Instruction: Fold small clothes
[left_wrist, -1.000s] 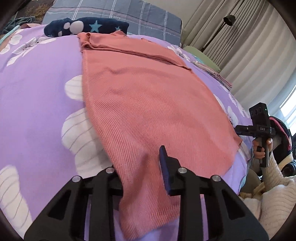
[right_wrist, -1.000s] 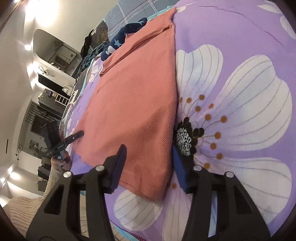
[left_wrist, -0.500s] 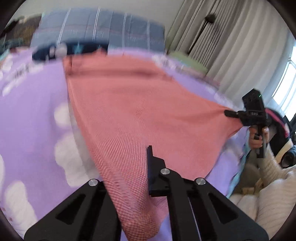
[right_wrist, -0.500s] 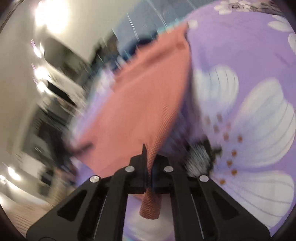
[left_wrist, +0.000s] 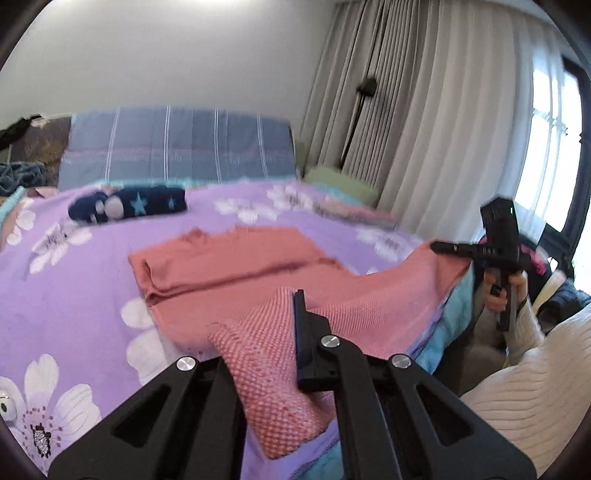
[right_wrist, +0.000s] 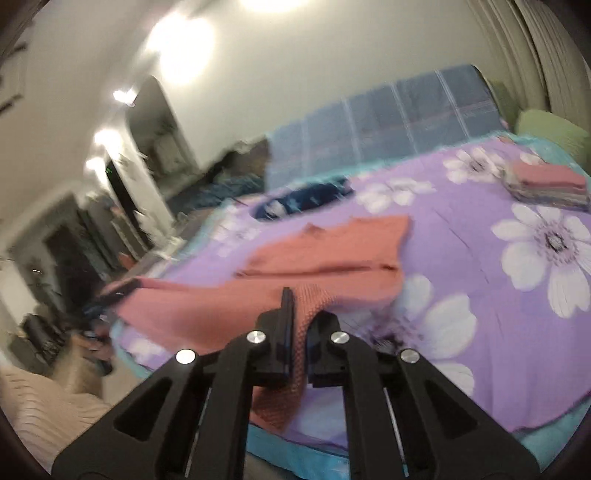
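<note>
A salmon-pink knit garment (left_wrist: 229, 266) lies on the purple flowered bedspread (left_wrist: 74, 288), its far part flat and its near edge lifted. My left gripper (left_wrist: 286, 314) is shut on the near left hem corner, and cloth covers its left finger. My right gripper (right_wrist: 295, 306) is shut on the other hem corner, with cloth hanging below its jaws. In the left wrist view the right gripper (left_wrist: 439, 246) shows at the right, pulling the hem taut. In the blurred right wrist view the left gripper (right_wrist: 118, 290) shows at the left.
A navy star-patterned item (left_wrist: 129, 208) lies near the blue plaid pillow (left_wrist: 177, 147). A stack of folded clothes (right_wrist: 546, 184) sits at the bed's far right by a green pillow (left_wrist: 340, 181). Curtains (left_wrist: 424, 129) and a floor lamp (left_wrist: 365, 88) stand behind. A cream knit sleeve (left_wrist: 535, 369) is at the right.
Both grippers went from open around the hem corners to shut on them. Both then rose, lifting the garment's near edge off the bed.
</note>
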